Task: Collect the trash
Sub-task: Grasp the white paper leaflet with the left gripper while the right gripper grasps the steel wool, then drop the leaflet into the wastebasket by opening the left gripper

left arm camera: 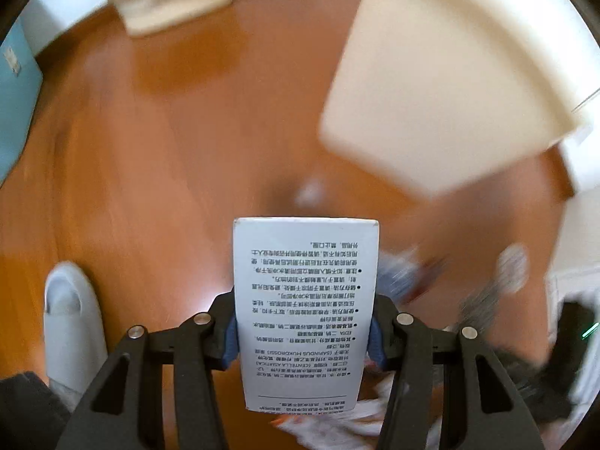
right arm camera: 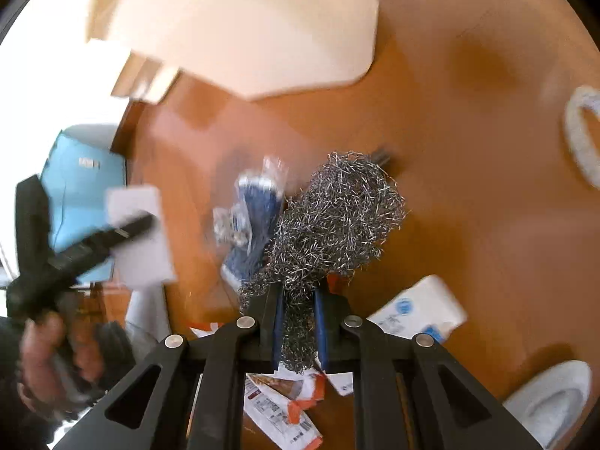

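Observation:
My left gripper [left arm camera: 303, 333] is shut on a white printed carton [left arm camera: 305, 300], held above the wooden floor; it shows blurred in the right wrist view [right arm camera: 138, 232] at the left. My right gripper [right arm camera: 298, 322] is shut on a steel wool scourer [right arm camera: 337, 217], lifted off the floor. Below it lie a blue plastic packet [right arm camera: 258, 202], an orange and white wrapper [right arm camera: 288, 405] and a white and blue tissue pack [right arm camera: 420, 307]. The blue packet is blurred in the left wrist view [left arm camera: 405, 273].
A cream furniture panel [left arm camera: 450, 75] stands over the floor at upper right. A light blue box [right arm camera: 82, 183] is at the left. Grey slippers [left arm camera: 71, 322] [right arm camera: 551, 401] are on the floor. A white ring-shaped object [right arm camera: 581, 135] lies at far right.

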`<action>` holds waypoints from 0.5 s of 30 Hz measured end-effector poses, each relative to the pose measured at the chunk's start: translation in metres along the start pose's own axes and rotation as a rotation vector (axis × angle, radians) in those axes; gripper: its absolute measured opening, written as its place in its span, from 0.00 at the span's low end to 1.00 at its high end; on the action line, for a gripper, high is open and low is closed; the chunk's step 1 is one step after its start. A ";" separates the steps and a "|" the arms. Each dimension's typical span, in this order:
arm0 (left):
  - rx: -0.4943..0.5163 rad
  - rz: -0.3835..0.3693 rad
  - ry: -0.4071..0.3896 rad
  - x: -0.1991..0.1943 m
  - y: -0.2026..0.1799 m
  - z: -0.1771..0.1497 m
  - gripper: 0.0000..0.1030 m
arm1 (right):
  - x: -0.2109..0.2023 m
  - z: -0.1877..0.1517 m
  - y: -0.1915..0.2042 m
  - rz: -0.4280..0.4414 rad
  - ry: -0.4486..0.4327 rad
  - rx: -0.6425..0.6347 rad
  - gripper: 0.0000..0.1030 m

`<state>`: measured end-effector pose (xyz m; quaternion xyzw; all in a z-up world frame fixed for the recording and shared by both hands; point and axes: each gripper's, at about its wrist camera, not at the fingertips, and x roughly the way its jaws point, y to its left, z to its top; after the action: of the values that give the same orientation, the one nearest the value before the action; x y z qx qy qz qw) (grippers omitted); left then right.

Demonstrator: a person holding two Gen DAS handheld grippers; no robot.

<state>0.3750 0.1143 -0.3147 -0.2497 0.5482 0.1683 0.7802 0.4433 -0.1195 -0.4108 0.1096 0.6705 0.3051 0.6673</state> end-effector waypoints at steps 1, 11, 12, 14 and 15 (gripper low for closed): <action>0.004 -0.044 -0.048 -0.021 -0.012 0.017 0.49 | -0.012 0.001 -0.002 -0.015 -0.031 0.002 0.13; 0.325 -0.218 -0.178 -0.095 -0.151 0.169 0.49 | -0.061 0.008 -0.040 -0.052 -0.183 0.158 0.14; 0.353 -0.167 -0.115 -0.072 -0.165 0.185 0.49 | -0.064 0.007 -0.045 -0.050 -0.191 0.166 0.14; 0.352 -0.110 -0.034 -0.034 -0.177 0.201 0.49 | -0.067 0.008 -0.046 -0.050 -0.206 0.173 0.14; 0.339 -0.070 0.022 -0.012 -0.178 0.210 0.49 | -0.069 0.007 -0.046 -0.050 -0.211 0.174 0.14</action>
<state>0.6281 0.0890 -0.2088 -0.1352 0.5682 0.0434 0.8105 0.4681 -0.1921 -0.3790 0.1819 0.6230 0.2160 0.7295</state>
